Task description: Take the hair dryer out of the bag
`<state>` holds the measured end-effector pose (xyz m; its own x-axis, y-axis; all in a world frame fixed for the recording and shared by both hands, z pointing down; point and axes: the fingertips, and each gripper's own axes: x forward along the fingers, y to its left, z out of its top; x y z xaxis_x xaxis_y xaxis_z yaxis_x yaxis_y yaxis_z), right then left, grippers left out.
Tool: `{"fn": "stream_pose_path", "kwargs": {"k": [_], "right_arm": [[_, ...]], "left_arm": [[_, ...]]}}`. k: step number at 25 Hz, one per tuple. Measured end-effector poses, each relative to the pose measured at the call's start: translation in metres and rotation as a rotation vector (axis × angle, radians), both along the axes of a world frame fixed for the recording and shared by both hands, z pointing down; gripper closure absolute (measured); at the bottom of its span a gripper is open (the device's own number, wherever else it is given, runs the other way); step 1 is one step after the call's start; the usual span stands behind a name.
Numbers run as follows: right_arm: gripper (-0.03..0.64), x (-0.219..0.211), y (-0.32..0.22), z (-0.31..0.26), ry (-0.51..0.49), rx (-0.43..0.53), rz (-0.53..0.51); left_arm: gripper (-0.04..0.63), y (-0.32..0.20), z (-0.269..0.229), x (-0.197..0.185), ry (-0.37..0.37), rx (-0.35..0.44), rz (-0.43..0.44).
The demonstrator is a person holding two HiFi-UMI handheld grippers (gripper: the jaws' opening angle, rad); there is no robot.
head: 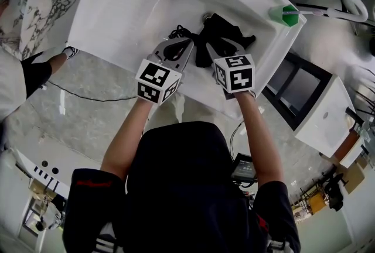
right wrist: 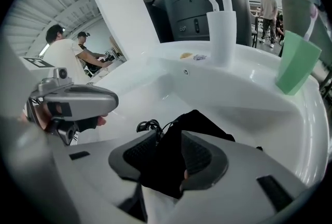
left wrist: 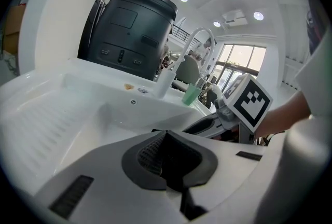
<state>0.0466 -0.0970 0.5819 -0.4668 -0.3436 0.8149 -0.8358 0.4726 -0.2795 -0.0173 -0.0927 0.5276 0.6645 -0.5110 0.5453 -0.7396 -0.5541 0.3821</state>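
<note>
A black bag (head: 225,32) lies crumpled in the white sink basin (head: 129,17), with a coiled black cord (head: 179,31) at its left. The hair dryer's body does not show. My right gripper (head: 220,50) points steeply down at the bag. In the right gripper view its jaws (right wrist: 168,137) stand partly apart, the bag's black cloth (right wrist: 202,122) shows in and beyond the gap, and the cord (right wrist: 148,125) lies just left. My left gripper (head: 176,50) hovers over the cord. In the left gripper view its jaws (left wrist: 166,135) are shut with nothing clearly between them.
A green cup (head: 283,14) and a white faucet (right wrist: 220,36) stand on the basin's far rim. Behind the sink stands a dark machine (left wrist: 132,31). Another person's hand (head: 58,55) is near the sink's left corner. A white cabinet (head: 328,111) is at the right.
</note>
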Motion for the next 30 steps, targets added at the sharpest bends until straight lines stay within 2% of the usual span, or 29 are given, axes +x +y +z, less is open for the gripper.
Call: {"fn": "stream_pose_path", "kwargs": {"k": [5, 9, 17, 21, 24, 27, 30], "right_arm": [[0.397, -0.006, 0.004, 0.016, 0.046, -0.028, -0.029], [0.366, -0.010, 0.005, 0.024, 0.077, -0.034, -0.048], [0.365, -0.012, 0.008, 0.043, 0.160, -0.075, -0.079], [0.367, -0.011, 0.008, 0.048, 0.167, -0.090, -0.076], [0.392, -0.008, 0.008, 0.051, 0.170, -0.101, -0.063], [0.474, -0.005, 0.008, 0.053, 0.189, -0.109, -0.043], [0.530, -0.004, 0.010, 0.057, 0.193, -0.127, -0.020]], "left_arm": [[0.581, 0.001, 0.004, -0.003, -0.006, -0.009, -0.007], [0.581, 0.002, 0.007, -0.004, -0.010, -0.015, -0.011], [0.581, 0.003, 0.011, -0.005, -0.007, -0.029, -0.019], [0.581, 0.003, 0.013, -0.006, -0.004, -0.036, -0.024], [0.581, 0.003, 0.014, -0.007, -0.009, -0.037, -0.023], [0.581, 0.004, 0.015, -0.007, -0.011, -0.040, -0.021], [0.581, 0.005, 0.016, -0.007, -0.015, -0.044, -0.022]]}}
